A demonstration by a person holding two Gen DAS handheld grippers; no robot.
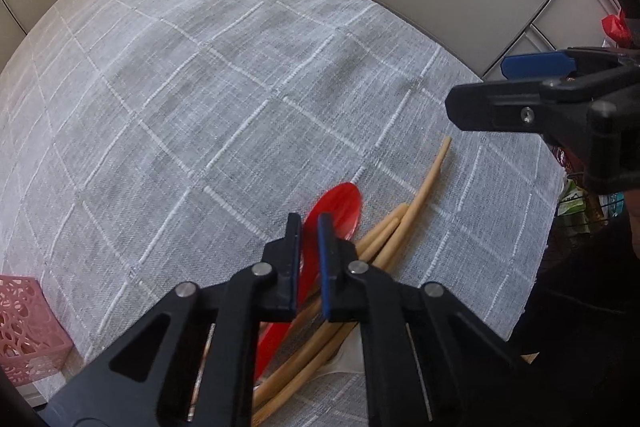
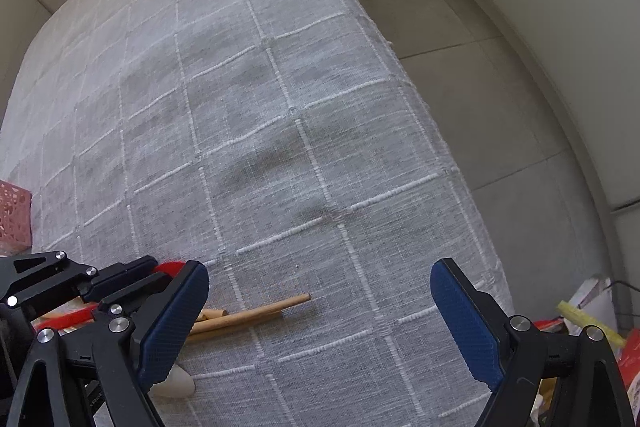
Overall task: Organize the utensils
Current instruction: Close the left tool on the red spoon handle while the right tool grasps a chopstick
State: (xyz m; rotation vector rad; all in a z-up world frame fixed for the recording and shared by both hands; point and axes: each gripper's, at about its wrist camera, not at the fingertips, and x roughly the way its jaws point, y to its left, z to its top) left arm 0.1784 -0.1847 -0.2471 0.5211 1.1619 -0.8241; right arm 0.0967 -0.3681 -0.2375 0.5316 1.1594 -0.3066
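A red plastic spoon (image 1: 340, 205) lies on the grey checked tablecloth (image 1: 200, 107) beside several wooden chopsticks (image 1: 424, 183). My left gripper (image 1: 309, 223) has its jaws nearly closed around the spoon's neck and grips it. In the right wrist view the left gripper (image 2: 156, 271) shows at lower left with the red spoon (image 2: 172, 265) in it. The chopsticks (image 2: 256, 313) lie just ahead of it. My right gripper (image 2: 320, 307) is wide open and empty above the cloth, right of the chopsticks. It also shows in the left wrist view (image 1: 492, 89). A pale spoon tip (image 2: 176, 385) peeks out at the bottom.
A pink perforated basket (image 1: 24, 331) stands at the table's left edge, also in the right wrist view (image 2: 14, 217). The table's right edge drops to a tiled floor (image 2: 500, 87). Bags and clutter (image 2: 592, 311) lie on the floor at the right.
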